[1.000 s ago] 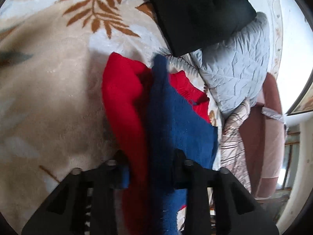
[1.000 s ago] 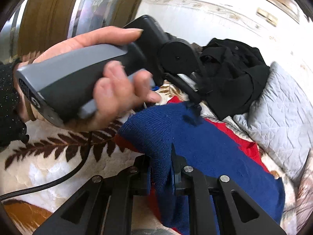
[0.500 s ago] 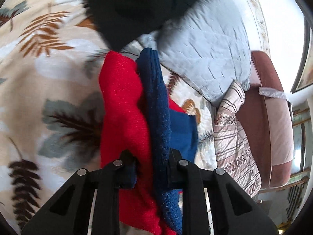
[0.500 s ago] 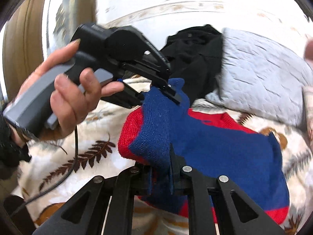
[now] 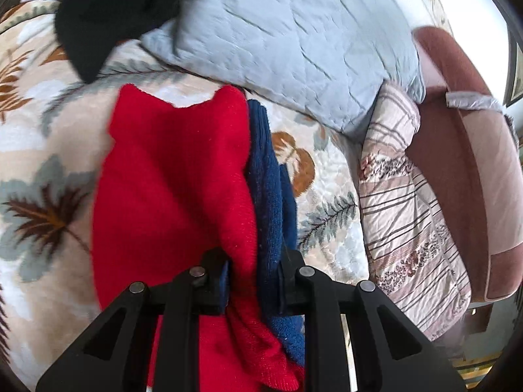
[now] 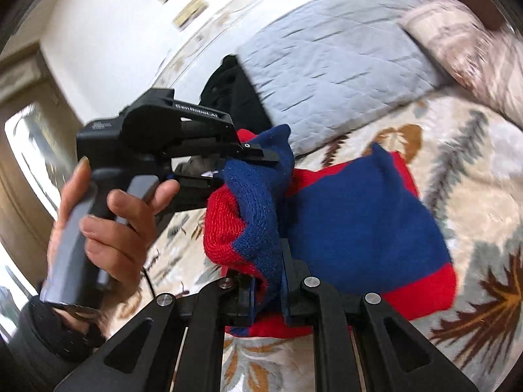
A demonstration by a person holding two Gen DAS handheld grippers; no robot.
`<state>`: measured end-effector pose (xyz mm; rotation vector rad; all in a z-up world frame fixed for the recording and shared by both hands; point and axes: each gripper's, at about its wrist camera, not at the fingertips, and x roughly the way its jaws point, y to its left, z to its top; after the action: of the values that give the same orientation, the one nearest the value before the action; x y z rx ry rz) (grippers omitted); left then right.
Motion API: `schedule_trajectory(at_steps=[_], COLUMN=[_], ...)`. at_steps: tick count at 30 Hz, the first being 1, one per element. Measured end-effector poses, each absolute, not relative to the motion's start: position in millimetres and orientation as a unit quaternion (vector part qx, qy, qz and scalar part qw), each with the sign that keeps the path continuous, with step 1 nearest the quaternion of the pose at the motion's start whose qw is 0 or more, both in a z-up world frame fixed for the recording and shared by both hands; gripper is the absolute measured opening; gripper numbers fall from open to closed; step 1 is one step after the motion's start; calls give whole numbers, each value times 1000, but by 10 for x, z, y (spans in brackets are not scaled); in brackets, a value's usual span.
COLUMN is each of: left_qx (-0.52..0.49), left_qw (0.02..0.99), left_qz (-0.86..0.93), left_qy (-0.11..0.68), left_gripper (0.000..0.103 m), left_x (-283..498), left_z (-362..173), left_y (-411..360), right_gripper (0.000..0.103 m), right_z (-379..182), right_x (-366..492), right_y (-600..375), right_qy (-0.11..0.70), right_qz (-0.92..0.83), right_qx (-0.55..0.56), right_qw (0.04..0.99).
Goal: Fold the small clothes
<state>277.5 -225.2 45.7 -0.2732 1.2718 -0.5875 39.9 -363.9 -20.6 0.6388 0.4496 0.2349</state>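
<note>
Right now the red and blue knit garment (image 5: 170, 176) hangs lifted over the leaf-patterned blanket (image 5: 49, 150), pinched at two spots along its top edge. Seen from the left wrist, the left gripper (image 5: 253, 277) has its fingers clenched on a bunched fold where red and blue layers meet, and the cloth drapes away from it, red on the left, blue on the right. Seen from the right wrist, the right gripper (image 6: 266, 289) is clamped on a blue corner of the same garment (image 6: 359, 215), whose blue body with a red hem spreads to the right, its far part resting on the blanket (image 6: 474, 170). The left gripper (image 6: 248, 160) shows there too, gripping another blue corner just beyond, with the person's left hand (image 6: 111, 215) wrapped around its grey handle. Farther off lie a grey quilted pillow (image 5: 294, 39), a black garment (image 5: 108, 9) at the far left, a striped pillow (image 5: 405, 202) and a pink-brown headboard (image 5: 467, 163) on the right.
</note>
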Motion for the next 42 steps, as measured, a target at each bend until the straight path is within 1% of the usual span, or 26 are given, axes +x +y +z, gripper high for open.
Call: schedule_trajectory(at_steps=[6, 8, 9, 11, 12, 13, 14, 15, 17, 18, 19, 20, 21, 23, 24, 25, 28, 32, 33, 34, 36, 37, 39, 40, 42], left_qx=[-72, -49, -42, -25, -23, -23, -29, -36, -68, -86, -114, -132, -151, -176, -183, -190, -218, -220, -217, -209, -191, -179, -163, -152, -148], left_qw=[752, 753, 754, 757, 757, 757, 754, 750, 742, 744, 750, 754, 759, 766, 769, 768, 743, 736, 737, 741, 752, 761, 770, 768, 766], left_qz=[-255, -249, -248, -248, -249, -253, -260, -268, -284, -285, -285, -282, -277, -257, -240, -227, -216, -228, -233, -240, -240, -238, -232, -226, -214], left_qy=[604, 607, 607, 604, 603, 602, 602, 603, 603, 597, 586, 578, 569, 562, 564, 568, 594, 598, 595, 591, 583, 576, 572, 579, 588], left_gripper=[19, 20, 22, 30, 37, 41, 42, 42, 42, 43, 48, 51, 53, 53, 53, 54, 54, 54, 54, 54, 54, 58, 62, 67, 75], left_x=[2774, 2740, 2724, 2688, 2674, 2659, 2646, 2642, 2662, 2680, 2707, 2722, 2742, 2795, 2822, 2835, 2856, 2829, 2832, 2846, 2878, 2896, 2941, 2962, 2967], left_z=[158, 40, 2, -35, -28, -7, 28, 55, 152, 202, 275, 312, 340, 326, 276, 219, -43, -156, -140, -118, -88, -91, -155, -234, -345], left_y=[-2877, -3045, -3103, -3199, -3230, -3234, -3214, -3183, -2991, -2881, -2652, -2515, -2319, -1946, -1781, -1674, -1448, -1422, -1442, -1482, -1564, -1626, -1695, -1746, -1774], right_gripper=[11, 11, 11, 10, 11, 13, 15, 19, 22, 26, 30, 33, 38, 45, 55, 60, 60, 60, 52, 17, 16, 15, 15, 15, 16], right_z=[-410, -513, -592, -706, -798, -902, -954, -1022, -1028, -954, -887, -817, -707, -543, -448, -415, -452, -602, -637, -627, -495, -453, -451, -554, -808], right_x=[350, 347, 351, 374, 399, 424, 449, 457, 415, 350, 292, 226, 133, 79, 156, 254, 893, 1390, 1506, 1510, 1528, 1510, 1485, 1520, 1572], right_y=[-4070, -4202, -4278, -4362, -4402, -4434, -4444, -4461, -4491, -4514, -4530, -4560, -4615, -4728, -4794, -4820, -4834, -4697, -4661, -4622, -4579, -4605, -4659, -4691, -4745], right_qy=[235, 244, 255, 275, 290, 305, 316, 327, 326, 322, 313, 297, 266, 210, 186, 186, 230, 271, 280, 279, 255, 241, 237, 256, 296], right_qz=[102, 97, 93, 87, 82, 79, 79, 76, 76, 66, 56, 46, 32, 13, 10, 15, 83, 84, 93, 97, 102, 99, 76, 58, 34], right_qx=[386, 413, 430, 447, 458, 474, 482, 492, 507, 502, 496, 492, 488, 480, 470, 465, 464, 445, 439, 426, 384, 381, 376, 373, 382], right_qw=[886, 872, 861, 847, 836, 822, 814, 803, 795, 800, 808, 817, 831, 851, 863, 865, 851, 849, 848, 855, 881, 887, 893, 890, 875])
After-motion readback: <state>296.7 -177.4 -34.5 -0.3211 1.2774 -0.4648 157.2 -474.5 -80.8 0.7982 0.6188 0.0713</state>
